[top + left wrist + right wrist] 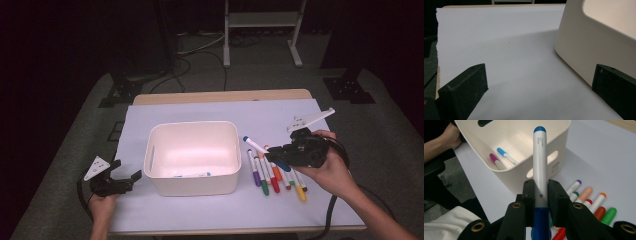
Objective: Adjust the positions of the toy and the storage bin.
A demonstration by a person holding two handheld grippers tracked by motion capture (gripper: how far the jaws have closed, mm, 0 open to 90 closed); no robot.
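Across the worktop [150, 210] a white sheet gives the coloured pens a plain ground, and the white bin [192, 156] stands mid-table, open side up, apparently as the place the pens are gathered into. Two markers, one pink [495, 162] and one light blue [506, 155], already lie on its floor, which suggests the sorting is partly done. Just right of the bin the row of loose markers [275, 177] lies side by side, easy to take one at a time. The right claw [280, 150] is clamped on the blue marker [256, 145], lifted above the row with its capped end aimed toward the bin, likely for carrying over the rim. The left claw [125, 176] rests low beside the bin's left wall, jaws wide and holding nothing, placed perhaps to steady the bin.
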